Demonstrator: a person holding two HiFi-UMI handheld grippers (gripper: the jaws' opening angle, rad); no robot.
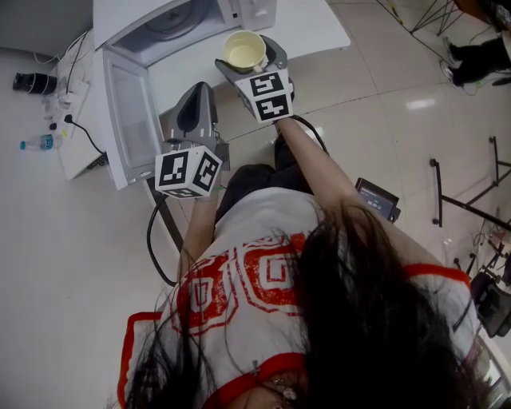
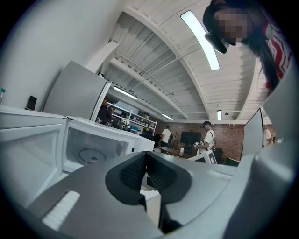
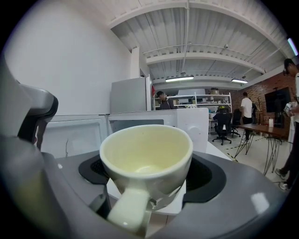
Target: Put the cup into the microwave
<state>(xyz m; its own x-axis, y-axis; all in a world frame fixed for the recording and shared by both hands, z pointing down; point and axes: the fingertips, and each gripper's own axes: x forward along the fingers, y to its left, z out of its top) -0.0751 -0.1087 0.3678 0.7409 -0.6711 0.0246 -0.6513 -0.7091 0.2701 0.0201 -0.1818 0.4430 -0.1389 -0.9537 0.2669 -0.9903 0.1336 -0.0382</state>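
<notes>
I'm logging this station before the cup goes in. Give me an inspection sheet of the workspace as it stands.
Surface: white table, carrying the microwave.
Job's things: cup empty, upright; microwave door open, nothing on the turntable.
Clutter: water bottle and power strip on the floor.
Grippers: right gripper shut on cup; left gripper shut, empty.
Cables: black cable by the power strip; another loops below the left gripper.
Surroundings: black metal frame; people far off.
</notes>
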